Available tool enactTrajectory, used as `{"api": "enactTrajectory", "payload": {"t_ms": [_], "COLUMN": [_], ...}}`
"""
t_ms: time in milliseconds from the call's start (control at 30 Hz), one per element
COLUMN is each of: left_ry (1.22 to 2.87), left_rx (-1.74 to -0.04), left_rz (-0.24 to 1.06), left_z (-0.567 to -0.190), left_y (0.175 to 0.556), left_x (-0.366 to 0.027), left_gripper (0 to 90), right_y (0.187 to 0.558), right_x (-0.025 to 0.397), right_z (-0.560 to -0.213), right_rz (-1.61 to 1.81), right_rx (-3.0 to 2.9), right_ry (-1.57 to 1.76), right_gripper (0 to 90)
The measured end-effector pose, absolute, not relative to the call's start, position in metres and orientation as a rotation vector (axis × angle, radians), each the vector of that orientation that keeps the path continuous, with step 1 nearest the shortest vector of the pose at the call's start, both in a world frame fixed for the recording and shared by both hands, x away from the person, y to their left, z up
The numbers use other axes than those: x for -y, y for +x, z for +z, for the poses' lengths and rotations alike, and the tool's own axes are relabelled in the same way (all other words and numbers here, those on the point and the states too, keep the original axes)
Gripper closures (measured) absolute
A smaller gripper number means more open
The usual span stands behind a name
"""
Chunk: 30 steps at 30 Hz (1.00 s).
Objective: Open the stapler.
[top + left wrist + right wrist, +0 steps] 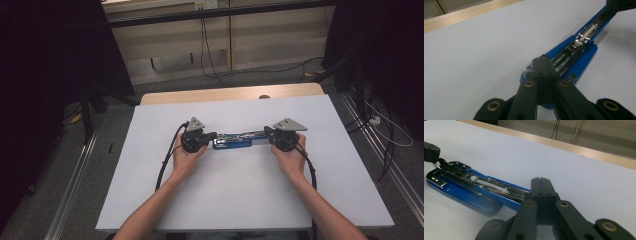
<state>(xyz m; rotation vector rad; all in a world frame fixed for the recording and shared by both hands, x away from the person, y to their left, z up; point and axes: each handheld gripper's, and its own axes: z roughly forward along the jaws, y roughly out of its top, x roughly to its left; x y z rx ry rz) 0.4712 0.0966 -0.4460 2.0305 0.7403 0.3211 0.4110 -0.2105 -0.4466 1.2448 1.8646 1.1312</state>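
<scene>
Near edge first: forearms in from bottom, left hand [186, 159] and right hand [292, 161] each on a gripper over the white table [240, 200].

Left gripper [212, 135]: jaws pressed together in its own view, no gap showing, tips down on the near end of the blue stapler [233, 141]. Looks pinched on the edge of the metal rail there, but grip point hidden under the tips, so contact sure, clamp probable only.

Right gripper [267, 132]: jaws likewise shut tight, tips at the opposite end of the stapler [469, 190]. Whether anything is nipped between them: cannot tell, could be just pressing or resting beside the blue arm.

Stapler at table centre, lying lengthwise between both grippers, opened out flat, blue top arm swung away and chrome staple channel [584, 37] exposed.

Handling, as judgement: stiff, metal and hard plastic, moderately heavy for size, not fragile. Chrome slick, poor for pinching; blue plastic sides better. Hinge loose, so halves likely to flop if lifted by one end; best held at both ends or at the base. Spring pusher in channel may snap.

Containers: only the staple channel [486, 183]; staples inside not discernible, a pale pusher piece visible.

Farther off: wooden table edge [230, 93], cables on floor [215, 70].
</scene>
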Motion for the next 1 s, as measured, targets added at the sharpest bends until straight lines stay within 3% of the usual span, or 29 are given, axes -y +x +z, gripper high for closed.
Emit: {"api": "enactTrajectory", "payload": {"t_ms": [767,900,1000], "left_ry": [1.989,1.956,1.931], "left_rx": [-0.728,-0.727,-0.738], "left_rz": [0.334,0.348,0.348], "left_z": [-0.441,-0.436,-0.433], "left_y": [0.469,0.467,0.466], "left_x": [-0.097,-0.097,-0.099], "left_gripper": [90.0,86.2,77.8], "right_y": [0.412,0.412,0.412], "right_x": [0.213,0.214,0.216], "right_z": [-0.446,-0.445,-0.444], "right_rz": [1.18,1.189,1.212], "right_rx": [-1.868,-1.86,-1.848], "right_ry": [1.234,1.25,1.262], "right_gripper": [90.0,88.0,85.6]}}
